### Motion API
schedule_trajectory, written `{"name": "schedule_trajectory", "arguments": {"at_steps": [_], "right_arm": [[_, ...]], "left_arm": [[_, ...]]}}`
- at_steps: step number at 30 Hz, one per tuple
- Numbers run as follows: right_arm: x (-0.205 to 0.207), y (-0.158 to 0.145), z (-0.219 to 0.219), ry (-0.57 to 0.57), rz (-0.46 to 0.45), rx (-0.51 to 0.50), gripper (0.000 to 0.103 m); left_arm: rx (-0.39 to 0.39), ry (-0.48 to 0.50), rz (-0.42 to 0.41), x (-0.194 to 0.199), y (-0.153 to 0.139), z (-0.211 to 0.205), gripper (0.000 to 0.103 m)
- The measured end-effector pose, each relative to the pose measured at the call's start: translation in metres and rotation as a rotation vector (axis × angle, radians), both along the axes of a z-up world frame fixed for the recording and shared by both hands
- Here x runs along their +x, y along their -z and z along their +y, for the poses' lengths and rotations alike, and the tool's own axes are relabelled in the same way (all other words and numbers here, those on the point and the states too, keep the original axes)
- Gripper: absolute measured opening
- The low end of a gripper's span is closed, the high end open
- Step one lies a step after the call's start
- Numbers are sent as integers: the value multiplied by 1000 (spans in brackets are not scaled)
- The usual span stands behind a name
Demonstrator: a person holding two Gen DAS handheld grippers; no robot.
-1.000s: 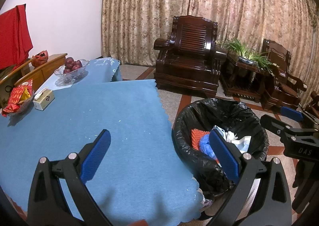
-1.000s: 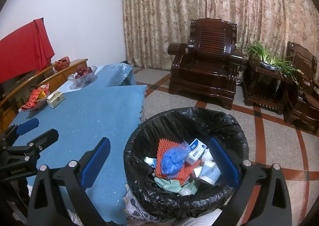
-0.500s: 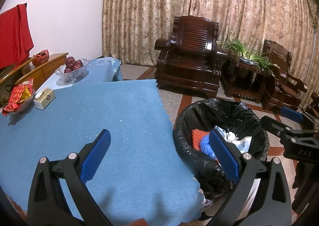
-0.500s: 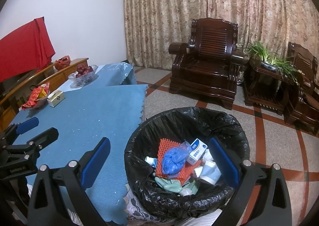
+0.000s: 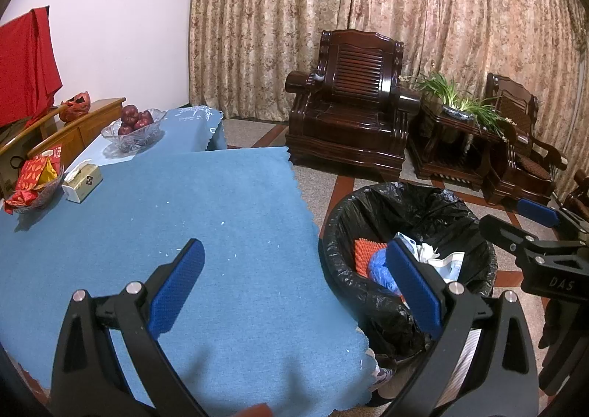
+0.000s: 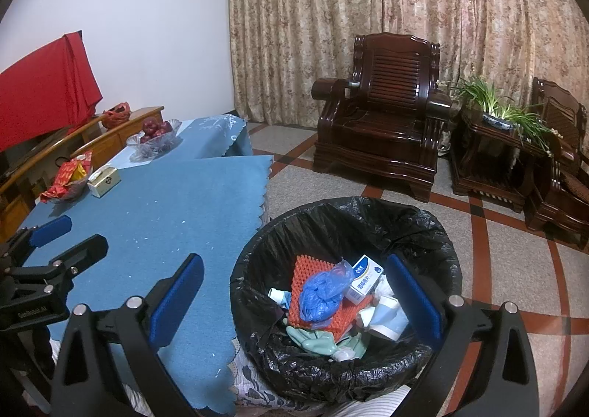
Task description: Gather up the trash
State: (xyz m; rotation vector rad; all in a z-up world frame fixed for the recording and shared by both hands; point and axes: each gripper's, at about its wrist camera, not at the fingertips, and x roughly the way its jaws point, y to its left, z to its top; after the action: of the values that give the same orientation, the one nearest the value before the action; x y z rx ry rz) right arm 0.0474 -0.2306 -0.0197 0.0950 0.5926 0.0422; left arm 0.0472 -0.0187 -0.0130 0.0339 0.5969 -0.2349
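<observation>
Holding both jaws spread and empty, we note the bin (image 6: 346, 291) lies directly below the right gripper (image 6: 294, 291), right of the left gripper (image 5: 294, 288).

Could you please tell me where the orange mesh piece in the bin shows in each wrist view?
Left wrist: orange mesh lower right of centre, half hidden behind the bin's near rim.
Right wrist: orange mesh bottom centre, under the blue bag.
Shared landmark: black-lined bin.

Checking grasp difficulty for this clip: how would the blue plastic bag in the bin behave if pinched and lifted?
The blue plastic bag looks crumpled and thin, so probably floppy and very light. Its glossy film may slip between the pads. It lies on the orange mat, likely lifting freely.
</observation>
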Motion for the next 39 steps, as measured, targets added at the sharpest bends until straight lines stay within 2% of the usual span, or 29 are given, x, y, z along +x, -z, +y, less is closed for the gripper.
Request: {"name": "schedule_trajectory", "arguments": {"at_steps": [39], "right_arm": [[6, 3, -3, -16, 5, -4, 97]], "left_arm": [[-1, 0, 2, 1, 0, 3, 96]]}}
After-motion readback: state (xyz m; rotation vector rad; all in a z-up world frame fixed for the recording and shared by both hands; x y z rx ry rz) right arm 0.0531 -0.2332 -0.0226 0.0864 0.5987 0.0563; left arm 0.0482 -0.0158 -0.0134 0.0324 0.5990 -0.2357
